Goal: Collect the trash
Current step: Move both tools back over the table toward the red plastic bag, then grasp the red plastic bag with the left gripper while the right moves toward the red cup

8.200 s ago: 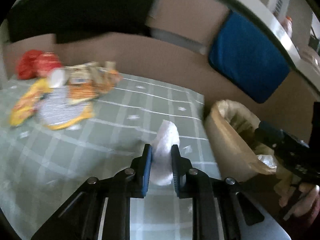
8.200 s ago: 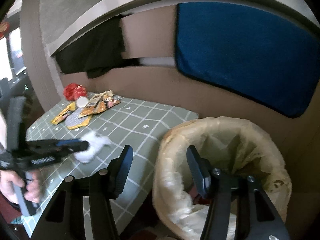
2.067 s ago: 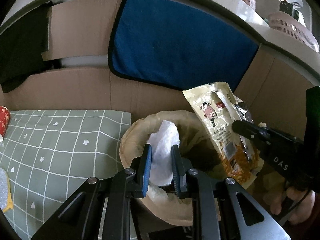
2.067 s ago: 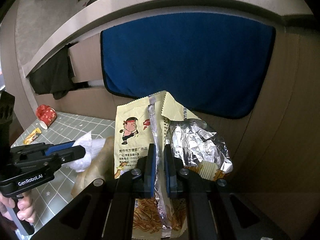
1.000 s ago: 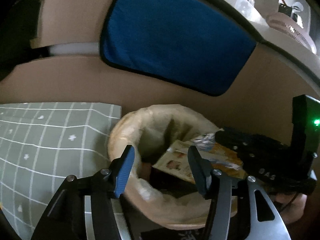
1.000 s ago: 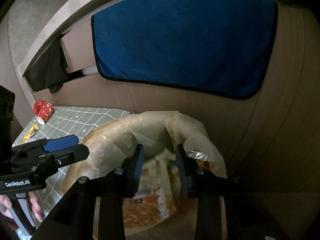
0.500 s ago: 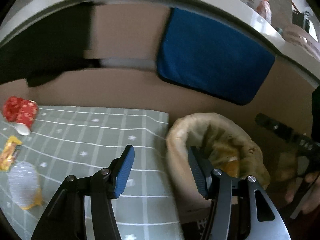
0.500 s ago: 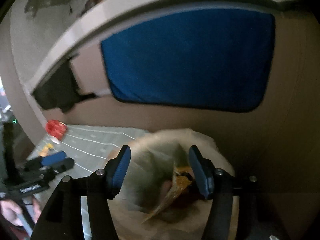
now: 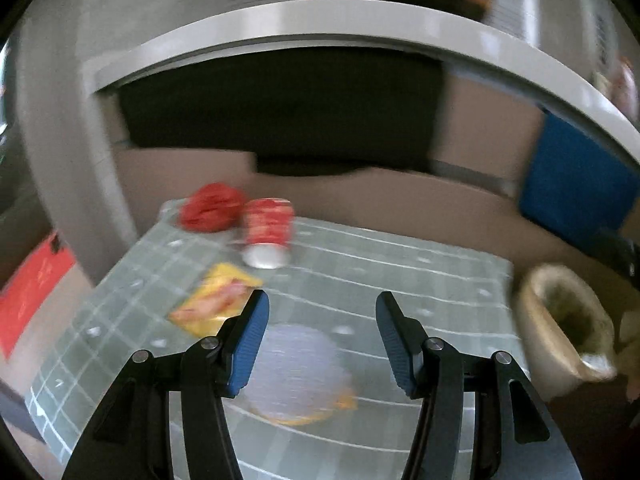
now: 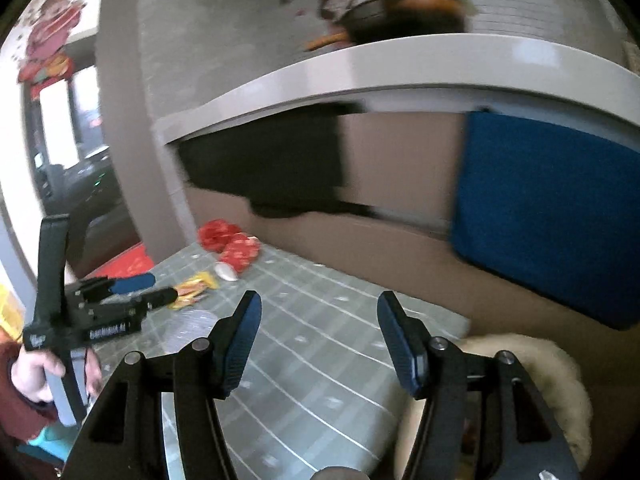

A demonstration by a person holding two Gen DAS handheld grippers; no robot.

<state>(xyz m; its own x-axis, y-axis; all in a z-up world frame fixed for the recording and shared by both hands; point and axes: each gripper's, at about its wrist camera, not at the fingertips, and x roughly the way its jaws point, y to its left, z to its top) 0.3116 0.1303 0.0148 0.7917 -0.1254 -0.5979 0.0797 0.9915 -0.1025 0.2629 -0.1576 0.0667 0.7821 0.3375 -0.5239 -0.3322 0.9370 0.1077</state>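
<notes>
Both your grippers have swung off the bin (image 9: 560,344) to the desk (image 9: 400,272) with fingers released and empty; your left gripper (image 9: 319,340) is nearer, the silver wrapper (image 9: 296,372) lying flat just beneath its fingers at lower centre

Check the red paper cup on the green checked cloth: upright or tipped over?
Tipped over. The red cup lies on its side on the cloth, its white end facing the camera.

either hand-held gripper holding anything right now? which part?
Nothing is held. The left hand-held gripper and right hand-held gripper both stand open and empty above the checked tablecloth; the yellow wrapper lies untouched on it.
</notes>
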